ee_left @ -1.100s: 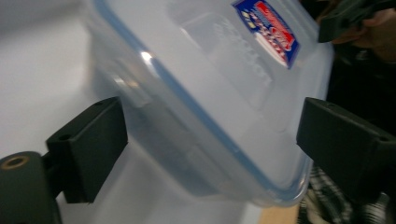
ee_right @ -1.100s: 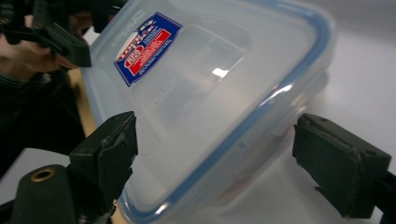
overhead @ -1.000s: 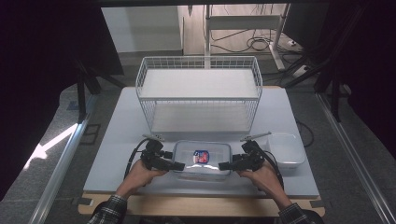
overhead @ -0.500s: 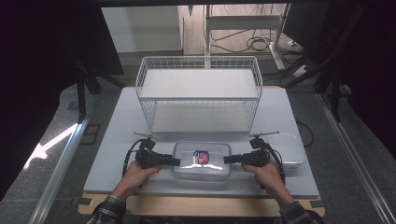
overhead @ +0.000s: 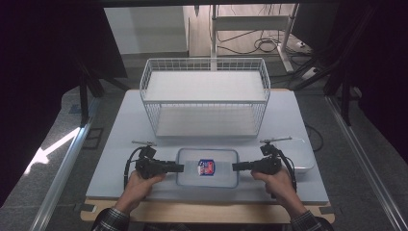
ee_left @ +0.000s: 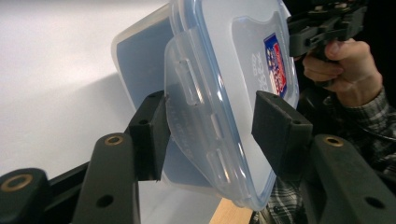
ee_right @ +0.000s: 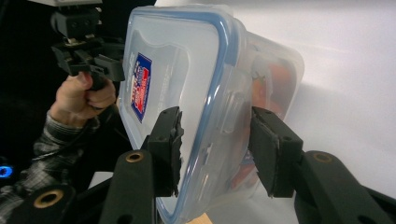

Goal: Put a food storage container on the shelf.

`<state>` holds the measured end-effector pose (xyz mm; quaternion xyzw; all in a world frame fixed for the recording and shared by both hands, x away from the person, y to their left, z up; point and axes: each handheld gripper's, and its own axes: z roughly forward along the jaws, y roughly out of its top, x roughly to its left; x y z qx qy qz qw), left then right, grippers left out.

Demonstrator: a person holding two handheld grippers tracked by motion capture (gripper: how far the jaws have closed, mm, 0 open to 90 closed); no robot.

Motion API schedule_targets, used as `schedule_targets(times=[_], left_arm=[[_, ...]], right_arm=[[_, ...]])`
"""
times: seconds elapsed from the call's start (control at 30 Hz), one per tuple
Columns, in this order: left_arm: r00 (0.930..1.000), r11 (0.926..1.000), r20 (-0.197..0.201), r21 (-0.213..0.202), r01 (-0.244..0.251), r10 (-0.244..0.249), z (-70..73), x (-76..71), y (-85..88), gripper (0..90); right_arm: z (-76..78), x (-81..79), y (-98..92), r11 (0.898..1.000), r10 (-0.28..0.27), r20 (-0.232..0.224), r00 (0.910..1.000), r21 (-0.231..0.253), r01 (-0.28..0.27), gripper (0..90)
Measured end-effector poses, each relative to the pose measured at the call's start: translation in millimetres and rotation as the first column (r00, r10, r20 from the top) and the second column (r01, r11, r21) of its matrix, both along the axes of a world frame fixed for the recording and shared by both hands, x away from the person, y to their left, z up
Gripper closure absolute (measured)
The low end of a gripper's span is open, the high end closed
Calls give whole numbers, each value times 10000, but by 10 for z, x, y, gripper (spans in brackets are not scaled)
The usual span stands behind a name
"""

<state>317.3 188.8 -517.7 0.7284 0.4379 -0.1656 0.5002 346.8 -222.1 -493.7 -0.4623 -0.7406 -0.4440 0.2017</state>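
A clear plastic container [overhead: 207, 167] with a blue-sealed lid and a red-and-blue label lies flat near the table's front edge. My left gripper [overhead: 179, 168] points at its left end, and my right gripper [overhead: 236, 167] points at its right end. In the left gripper view, the left gripper [ee_left: 212, 123] is open, its jaws straddling the container's end latch [ee_left: 194, 109]. In the right gripper view, the right gripper [ee_right: 217, 140] is open astride the opposite latch [ee_right: 231, 116]. Something red [ee_right: 275, 77] shows through the container wall.
A white wire basket [overhead: 204, 94] stands behind the container at mid-table. A white tray [overhead: 303, 154] lies to the right, close to my right hand. The table's wooden front edge [overhead: 202, 211] is just behind my hands.
Both grippers have drawn slightly outward from the container's middle toward its ends. The container has stayed in place.
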Motion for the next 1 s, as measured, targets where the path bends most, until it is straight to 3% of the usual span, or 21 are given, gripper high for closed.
schedule_targets(times=[0.07, 0.2, 0.4, 0.5, 0.77, 1.0], left_arm=[[9997, 9998, 147, -30, -192, 192, 23, -10, -2, 483], [9986, 9994, 420, 75, -339, 335, 69, -25, -7, 508], [9969, 9990, 662, 154, -427, 416, 117, -40, -24, 514], [9944, 9990, 970, 147, -430, 414, 200, -46, -13, 516], [9827, 9981, 1774, 193, -580, 537, 453, -60, 32, 516], [9732, 9975, 2217, 184, -675, 618, 674, -35, 102, 516]], right_arm=[[19, -32, 3, 9999, -110, 56, 9999, -9, 110, 567], [79, -70, 26, 9995, -270, 591, 9979, -149, 279, 572], [128, -82, 39, 9988, -348, 1349, 9902, -285, 390, 567], [191, -98, 39, 9991, -345, 1631, 9860, -204, 383, 566], [386, -86, 68, 9996, -256, 2275, 9734, -46, 274, 565], [616, -30, 147, 9999, -147, 2801, 9599, 8, 150, 565]])
